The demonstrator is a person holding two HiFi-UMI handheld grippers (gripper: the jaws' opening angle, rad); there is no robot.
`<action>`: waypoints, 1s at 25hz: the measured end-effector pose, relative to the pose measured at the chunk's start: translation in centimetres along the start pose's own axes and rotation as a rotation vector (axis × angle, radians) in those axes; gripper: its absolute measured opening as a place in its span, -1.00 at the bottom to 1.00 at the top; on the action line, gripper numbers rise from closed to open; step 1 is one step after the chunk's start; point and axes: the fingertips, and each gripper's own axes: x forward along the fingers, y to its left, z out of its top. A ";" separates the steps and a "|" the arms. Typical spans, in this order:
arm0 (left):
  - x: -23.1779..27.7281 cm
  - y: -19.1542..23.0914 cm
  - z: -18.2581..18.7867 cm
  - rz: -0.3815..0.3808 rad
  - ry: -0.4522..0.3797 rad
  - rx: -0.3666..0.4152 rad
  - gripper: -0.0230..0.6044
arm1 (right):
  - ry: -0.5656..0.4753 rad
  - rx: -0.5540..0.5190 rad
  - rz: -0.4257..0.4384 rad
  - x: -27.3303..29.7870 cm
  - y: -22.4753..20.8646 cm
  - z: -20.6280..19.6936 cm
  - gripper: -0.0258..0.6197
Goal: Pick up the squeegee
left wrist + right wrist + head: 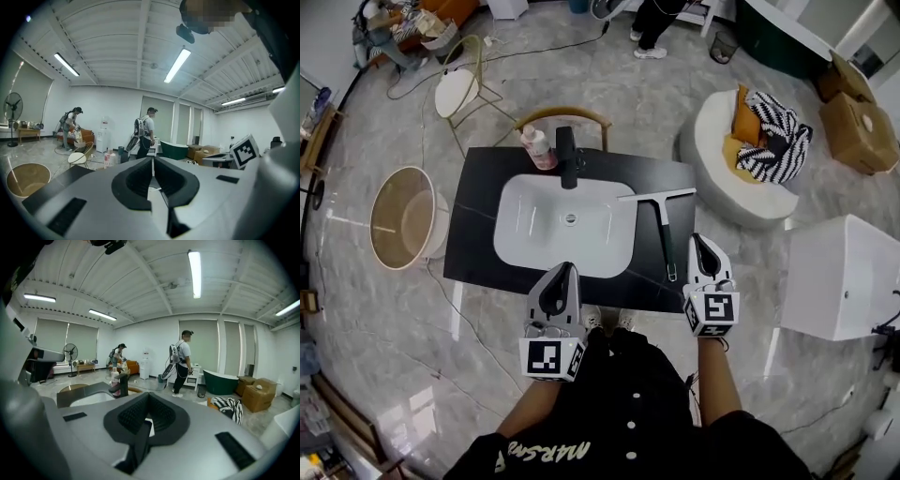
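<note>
My right gripper [703, 246] hangs at the lower right of the head view, jaws pressed together on nothing. My left gripper [563, 274] is likewise closed and empty. The squeegee [664, 230] lies flat on the black worktop [473, 234], right of the white basin [511, 202], its handle end just beside my right jaws. If I go in without spreading them, I'd only shove the thin handle. It could skid on that slick top into the basin or off the front edge.
</note>
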 end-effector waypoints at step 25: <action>2.7 -0.8 -14.0 -0.025 0.245 -0.102 -0.85 | 0.496 -0.007 0.056 11.5 0.3 -22.4 -0.39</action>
